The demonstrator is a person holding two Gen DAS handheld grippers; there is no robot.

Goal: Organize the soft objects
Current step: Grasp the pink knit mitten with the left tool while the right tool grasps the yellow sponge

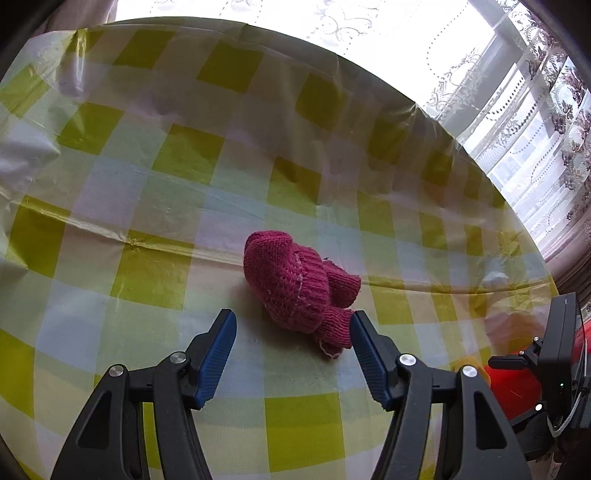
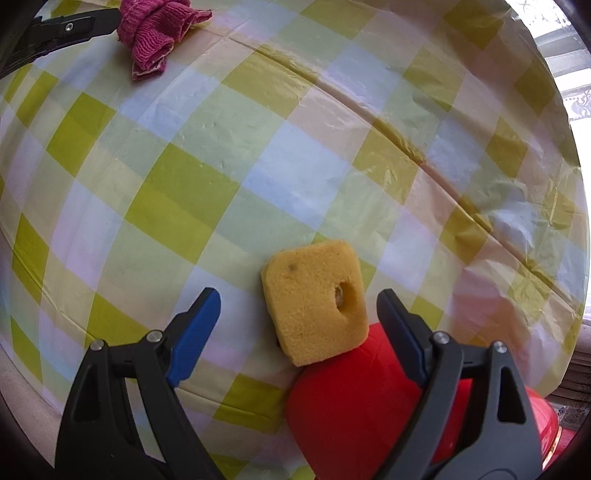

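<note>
Pink knitted sock bundle lying on the checked tablecloth, directly ahead of the left gripper and slightly toward its right finger. Running its long axis diagonally, from the rounded rolled end far and left to the loose ribbed cuffs near and right. Almost brushing that right finger with the cuff end, while leaving the left finger standing well apart across bare cloth. Holding the left jaws spread wide, gripping nothing. Calling, most likely, for a short forward advance with a small shift rightward, so as to straddle the thick rolled middle and not just the floppy cuffs. Sitting much farther from the right gripper, appearing only at the far upper left of that wrist view as the same sock bundle. Resting between the equally spread, empty right jaws instead: a yellow sponge, tilted with its near edge propped on a red object, possibly a container. Making the left hand clearly the nearer one for the socks, the right for the sponge.
</note>
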